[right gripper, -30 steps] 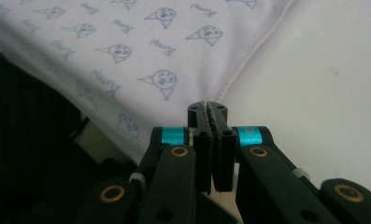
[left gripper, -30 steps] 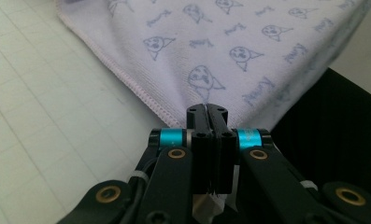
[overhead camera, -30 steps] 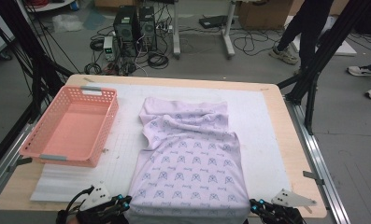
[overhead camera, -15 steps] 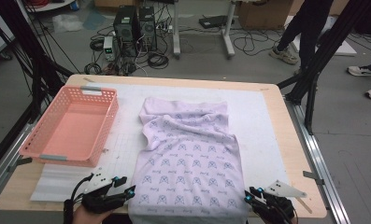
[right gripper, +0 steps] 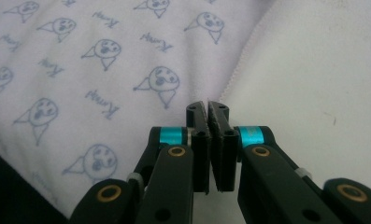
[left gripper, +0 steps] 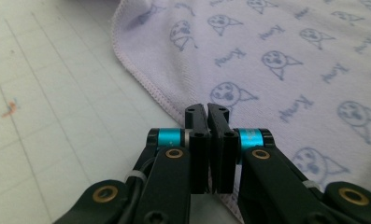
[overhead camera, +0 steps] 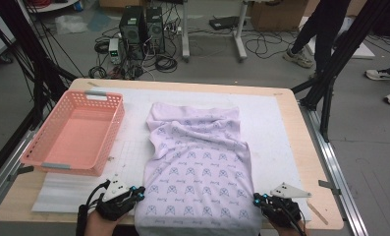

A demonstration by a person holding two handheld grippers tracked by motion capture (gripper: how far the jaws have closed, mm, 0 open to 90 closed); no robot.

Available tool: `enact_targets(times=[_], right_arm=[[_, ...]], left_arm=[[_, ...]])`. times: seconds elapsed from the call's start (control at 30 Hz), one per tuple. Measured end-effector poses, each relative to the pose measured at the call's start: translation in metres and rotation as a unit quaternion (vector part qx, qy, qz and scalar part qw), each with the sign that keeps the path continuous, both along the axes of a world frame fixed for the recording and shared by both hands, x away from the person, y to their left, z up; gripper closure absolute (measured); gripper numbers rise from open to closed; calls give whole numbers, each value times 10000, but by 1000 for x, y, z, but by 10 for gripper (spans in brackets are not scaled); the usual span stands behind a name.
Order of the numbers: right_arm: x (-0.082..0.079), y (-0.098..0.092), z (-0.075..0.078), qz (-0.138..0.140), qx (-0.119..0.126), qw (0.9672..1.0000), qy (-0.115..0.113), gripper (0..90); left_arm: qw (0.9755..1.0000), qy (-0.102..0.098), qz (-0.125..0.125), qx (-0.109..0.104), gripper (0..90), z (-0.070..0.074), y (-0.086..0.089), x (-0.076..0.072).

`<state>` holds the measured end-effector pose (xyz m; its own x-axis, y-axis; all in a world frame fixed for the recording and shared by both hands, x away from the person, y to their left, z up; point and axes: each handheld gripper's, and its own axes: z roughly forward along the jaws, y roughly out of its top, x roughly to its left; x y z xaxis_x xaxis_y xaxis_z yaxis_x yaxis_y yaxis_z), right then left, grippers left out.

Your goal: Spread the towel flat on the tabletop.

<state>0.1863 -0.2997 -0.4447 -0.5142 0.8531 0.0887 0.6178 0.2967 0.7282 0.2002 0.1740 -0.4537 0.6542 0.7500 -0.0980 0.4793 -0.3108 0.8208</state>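
A pale lilac towel printed with small cartoon faces lies flat on the white mat, its near end hanging over the table's front edge. My left gripper sits at the towel's near left hem. Its jaws have just been closing and now stand pressed together on that hem; the left gripper shows the cloth running under its tips. My right gripper is at the near right hem, and the right gripper jaws have also just closed, pinching the towel edge.
A pink plastic basket stands on the table's left side, beside the towel. Gridded white mat lies left of the left gripper and plain mat right of the right one. Beyond the table are computers, cables, stands and people's legs.
Both grippers came forward from the table's near edge onto the mat and settled at the towel's near left and right hems. The towel and basket have not moved.
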Motion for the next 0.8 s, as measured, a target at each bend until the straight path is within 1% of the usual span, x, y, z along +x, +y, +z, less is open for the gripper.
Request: enact_targets(times=[0.03,0.13,0.23,0.3,0.43,0.5,0.53,0.57,0.6,0.63,0.67,0.7,0.73,0.77,0.8], right_arm=[[-2,-2,1,0,31,10000,26,884],[-9,-7,4,44,118,9999,4,885],[-18,-10,9,122,178,9998,-39,886],[-24,-12,13,169,225,9996,-88,886],[-37,-14,21,266,289,9992,-85,886],[-43,-14,23,351,323,9988,-94,885],[-46,-15,24,399,371,9985,-53,879],[-47,-15,23,437,422,9982,26,859],[-47,-15,21,411,381,9984,13,780],[-46,-16,19,293,346,9990,-11,709],[-44,-16,17,197,412,9990,14,684],[-41,-16,15,125,457,9989,0,668],[-39,-15,14,88,444,9990,-2,666],[-37,-14,14,87,384,9992,-32,665],[-34,-12,14,70,296,9995,-41,664]], left_arm=[[10000,17,-44,-41,871,2,3,-2],[9997,54,-148,-184,872,9,12,-8],[9995,46,-181,-266,872,14,15,-14],[9993,65,-222,-303,871,16,18,-19],[9987,143,-319,-376,871,20,25,-31],[9982,195,-365,-424,867,19,27,-37],[9981,161,-398,-434,856,18,28,-38],[9981,104,-376,-471,807,16,28,-38],[9983,65,-267,-509,675,15,29,-35],[9979,98,-135,-624,563,15,29,-32],[9969,83,-61,-782,529,15,29,-29],[9962,30,-4,-873,505,16,29,-27],[9956,10,21,-933,495,17,28,-24],[9960,4,11,-893,494,16,26,-22],[9968,22,13,-798,494,15,24,-19]])
